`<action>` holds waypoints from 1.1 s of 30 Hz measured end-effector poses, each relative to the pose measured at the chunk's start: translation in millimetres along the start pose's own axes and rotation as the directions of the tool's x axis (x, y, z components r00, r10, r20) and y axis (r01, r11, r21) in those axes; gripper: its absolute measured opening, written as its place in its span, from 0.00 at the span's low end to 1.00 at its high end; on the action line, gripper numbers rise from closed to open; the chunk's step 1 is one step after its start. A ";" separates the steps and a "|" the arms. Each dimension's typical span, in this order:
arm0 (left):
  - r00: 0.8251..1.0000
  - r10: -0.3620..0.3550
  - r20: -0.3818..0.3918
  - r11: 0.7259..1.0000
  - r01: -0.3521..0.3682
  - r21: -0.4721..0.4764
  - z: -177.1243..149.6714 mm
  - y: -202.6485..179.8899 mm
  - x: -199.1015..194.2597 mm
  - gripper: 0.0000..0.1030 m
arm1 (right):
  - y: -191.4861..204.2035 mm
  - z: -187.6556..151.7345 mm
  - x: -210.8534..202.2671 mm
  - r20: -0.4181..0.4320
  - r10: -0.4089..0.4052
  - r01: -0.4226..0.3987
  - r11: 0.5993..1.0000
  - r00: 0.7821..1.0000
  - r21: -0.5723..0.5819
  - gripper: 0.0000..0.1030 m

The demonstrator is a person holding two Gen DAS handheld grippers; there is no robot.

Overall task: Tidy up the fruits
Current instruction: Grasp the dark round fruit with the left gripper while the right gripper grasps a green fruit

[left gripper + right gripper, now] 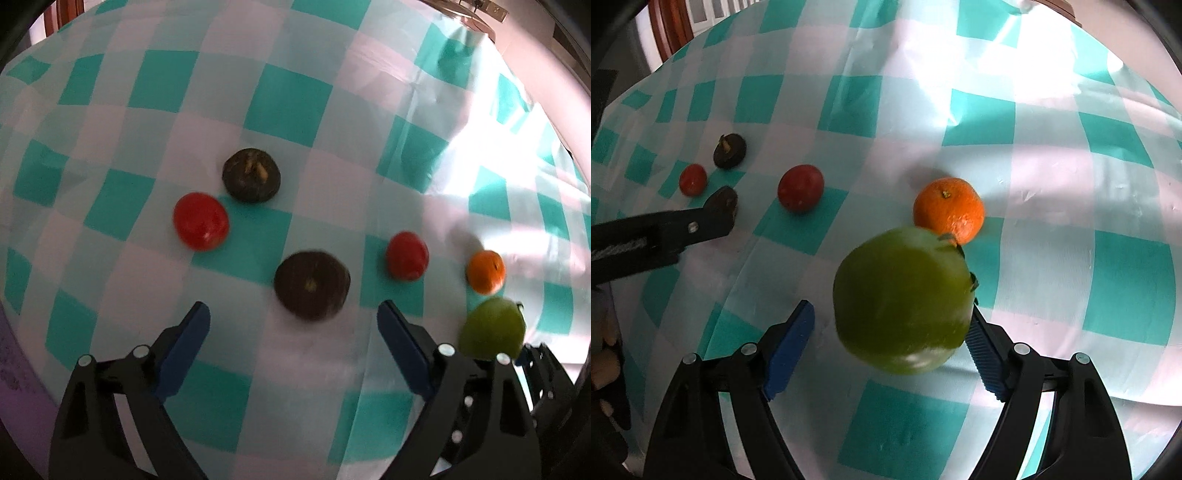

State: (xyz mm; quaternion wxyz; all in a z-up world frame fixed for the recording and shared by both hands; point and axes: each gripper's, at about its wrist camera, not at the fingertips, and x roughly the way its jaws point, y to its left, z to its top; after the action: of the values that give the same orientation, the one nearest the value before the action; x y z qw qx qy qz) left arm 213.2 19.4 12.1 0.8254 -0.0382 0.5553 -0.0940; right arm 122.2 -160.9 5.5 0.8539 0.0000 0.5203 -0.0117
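Six fruits lay on the teal-and-white checked tablecloth [288, 96]. Left gripper [293, 314] stood released, its blue pads apart with nothing pressed between them; the nearer dark brown fruit [312, 284] sat on the cloth just beyond its fingertips. A second dark brown fruit [251, 174] lay farther off, almost touching a red tomato [200, 220]. Another red tomato [407, 255] lay to the right, then the orange mandarin [485, 271].

Right gripper [892, 317] had the green apple [903, 299] between its pads: right pad against the apple, left pad [790, 347] clear of it, so not clamped. Apple blurred; whether it rested on the cloth could not be told. Mandarin sat just behind it.
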 end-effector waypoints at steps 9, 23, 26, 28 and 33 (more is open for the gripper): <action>0.995 0.087 0.042 0.990 -0.091 0.107 18.8 -12.1 16.9 0.67 | -3.2 12.8 5.7 0.008 -0.010 0.009 1.000 1.000 0.030 0.65; 0.996 0.051 0.067 0.978 -0.063 0.198 6.8 -4.6 4.5 0.38 | -18.4 8.3 0.9 -0.004 0.010 -0.010 1.000 1.000 0.022 0.56; 0.998 0.042 0.054 0.978 -0.052 0.200 -7.0 -3.7 -3.3 0.38 | -25.4 0.0 -4.9 -0.018 0.023 -0.022 0.999 1.000 0.036 0.55; 0.998 0.036 0.044 0.978 -0.044 0.205 -14.8 -3.5 -8.4 0.38 | -28.8 -5.9 -9.9 -0.027 0.037 -0.036 0.998 0.999 0.045 0.55; 1.000 0.031 0.002 0.979 -0.031 0.204 -40.7 -1.4 -21.3 0.38 | -30.3 -30.0 -25.8 -0.054 0.077 -0.076 0.997 0.996 0.027 0.55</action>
State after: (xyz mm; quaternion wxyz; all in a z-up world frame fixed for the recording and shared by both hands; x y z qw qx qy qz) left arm 167.6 23.9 16.2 0.8259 0.0553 0.5440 -0.1376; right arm 83.1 -190.3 15.0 0.8391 0.0309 0.5429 0.0146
